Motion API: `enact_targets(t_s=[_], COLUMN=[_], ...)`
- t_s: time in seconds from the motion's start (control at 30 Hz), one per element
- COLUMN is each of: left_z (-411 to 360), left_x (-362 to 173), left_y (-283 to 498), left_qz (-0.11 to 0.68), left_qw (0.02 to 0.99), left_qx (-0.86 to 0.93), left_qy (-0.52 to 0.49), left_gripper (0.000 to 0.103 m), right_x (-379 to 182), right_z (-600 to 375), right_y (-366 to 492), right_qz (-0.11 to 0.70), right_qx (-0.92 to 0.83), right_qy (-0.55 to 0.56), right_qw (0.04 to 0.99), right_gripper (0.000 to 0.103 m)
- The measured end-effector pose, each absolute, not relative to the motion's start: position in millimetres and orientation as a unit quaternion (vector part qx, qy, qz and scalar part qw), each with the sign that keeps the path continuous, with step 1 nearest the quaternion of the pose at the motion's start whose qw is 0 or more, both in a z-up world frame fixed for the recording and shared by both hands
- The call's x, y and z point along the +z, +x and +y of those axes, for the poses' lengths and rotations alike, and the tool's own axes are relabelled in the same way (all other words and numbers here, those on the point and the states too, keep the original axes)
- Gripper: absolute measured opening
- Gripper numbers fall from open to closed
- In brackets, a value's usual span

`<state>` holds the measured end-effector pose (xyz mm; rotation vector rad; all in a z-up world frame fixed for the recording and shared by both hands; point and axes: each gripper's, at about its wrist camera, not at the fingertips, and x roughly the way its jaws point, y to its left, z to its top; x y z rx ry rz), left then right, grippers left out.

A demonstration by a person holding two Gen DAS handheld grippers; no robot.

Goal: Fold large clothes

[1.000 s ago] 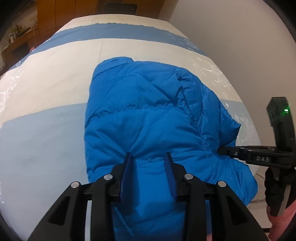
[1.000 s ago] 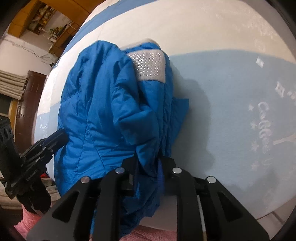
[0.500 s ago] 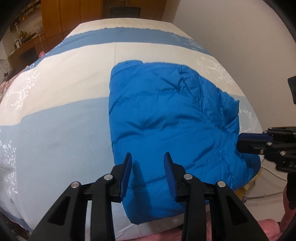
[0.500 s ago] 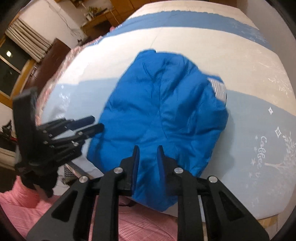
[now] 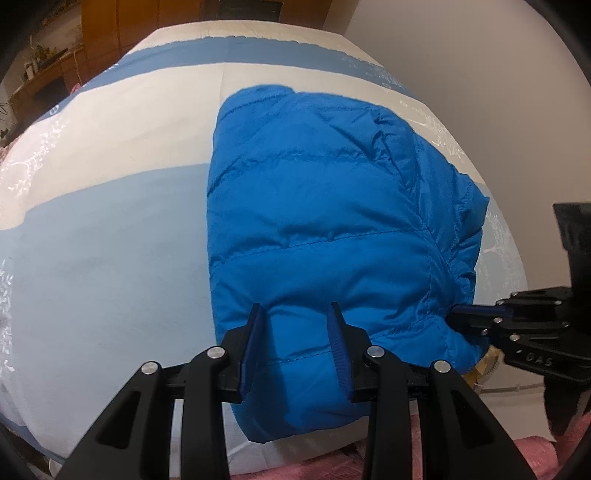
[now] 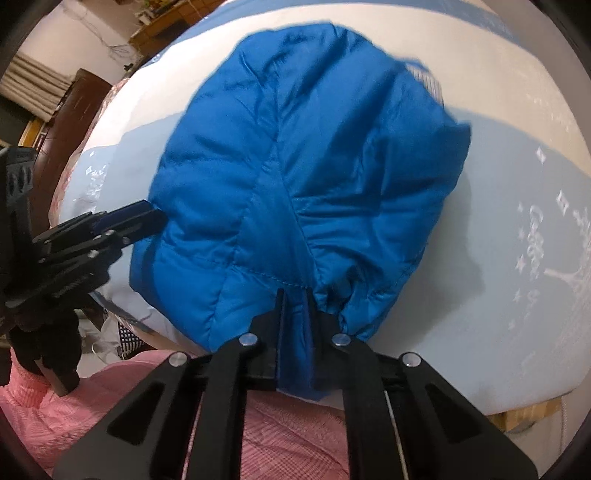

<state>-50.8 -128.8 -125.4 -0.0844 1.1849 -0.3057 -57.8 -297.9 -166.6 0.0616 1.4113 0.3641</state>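
A bright blue quilted puffer jacket (image 5: pixel 325 229) lies in a rounded, folded bundle on a bed covered with a sheet banded in pale blue and cream (image 5: pixel 110 236). The bundle sits near the bed's near edge, and its lower part hangs a little over that edge.

In the left wrist view, the left gripper (image 5: pixel 297 345) is at the jacket's near hem, its blue-padded fingers (image 5: pixel 251 343) spread wide over the fabric; whether they touch it cannot be told. The right gripper (image 5: pixel 465 314) enters from the right side, its tips against the bunched right edge of the jacket.

In the right wrist view, the right gripper (image 6: pixel 293 306) has its fingers drawn narrow, pinching a fold of blue fabric (image 6: pixel 295 350) that passes between them and hangs below. The left gripper (image 6: pixel 147 218) reaches in from the left, its tips just at the jacket's left edge. A grey-white patterned patch (image 6: pixel 424 79) shows at the jacket's far right. Pink knitted fabric (image 6: pixel 110 398) fills the foreground below the bed. Wooden furniture (image 5: pixel 103 33) stands beyond the bed's far end.
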Motion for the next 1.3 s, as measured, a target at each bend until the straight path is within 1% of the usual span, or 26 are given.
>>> enact_targets(t_s=[0.13,0.23,0.37,0.43,0.47,0.57,0.67,0.73,0.77,0.8,0.93,1.03,1.17,1.23,1.3], left_z=[-126.6,-124.6,-115.2,-109.4,-108.4,-113.9,-125.0,-132.4,-133.3,-134.6,-143.5,-145.9,-146.4,-143.0,-139.1], left_x=[-134.4,-133.1,-109.4,-93.5,-86.9,-79.0,-80.4,-86.6,-93.0,-102.9,-133.4,-151.9,-155.1,-145.3,-130.8], left_y=[-48.7,-44.5,-34.1,-22.1,-12.9,16.4,46.7,65.7,74.9,86.0,103.9,104.0,99.0,94.7,84.5], left_qz=[0.562,0.565,0.558,0.539,0.532,0.521,0.518,0.517,0.523,0.534,0.560,0.565,0.561,0.561,0.554], left_qw=[0.813,0.810,0.811,0.824,0.830,0.837,0.841,0.843,0.838,0.832,0.816,0.813,0.817,0.818,0.824], left_qx=[-0.151,-0.154,-0.165,-0.161,-0.157,-0.150,-0.144,-0.136,-0.139,-0.136,-0.129,-0.129,-0.121,-0.111,-0.105], left_qy=[-0.040,-0.036,-0.060,-0.063,-0.064,-0.069,-0.067,-0.058,-0.064,-0.070,-0.065,-0.061,-0.053,-0.058,-0.055], left_gripper=[0.035,0.035,0.035,0.035,0.035,0.035,0.034,0.034,0.034,0.034,0.036,0.036,0.036,0.035,0.034], right_x=[-188.2,-183.6,-146.6,-121.8,-115.6,-102.1,-108.1,-122.3,-130.7,-139.7,-171.3,-196.7,-194.6,-179.9,-159.3], right_z=[-298.2,-300.2,-302.6,-302.4,-301.4,-296.5,-293.3,-298.6,-298.9,-302.6,-317.3,-327.3,-327.9,-326.8,-322.6], right_y=[-59.4,-56.0,-50.4,-38.6,-31.7,2.3,33.8,56.7,62.5,69.0,73.8,72.5,70.7,67.7,59.4], right_qz=[0.648,0.651,0.630,0.603,0.593,0.563,0.552,0.560,0.563,0.569,0.588,0.598,0.598,0.594,0.580], right_qx=[0.162,0.163,0.175,0.177,0.176,0.157,0.127,0.110,0.107,0.102,0.092,0.092,0.090,0.085,0.085], right_qy=[0.042,0.046,0.035,0.032,0.033,0.027,0.017,0.018,0.019,0.022,0.039,0.080,0.080,0.077,0.071], right_qw=[0.743,0.740,0.756,0.778,0.785,0.811,0.824,0.821,0.819,0.816,0.802,0.792,0.792,0.797,0.807], right_gripper=[0.005,0.005,0.006,0.010,0.012,0.012,0.012,0.012,0.011,0.006,0.004,0.002,0.001,0.002,0.010])
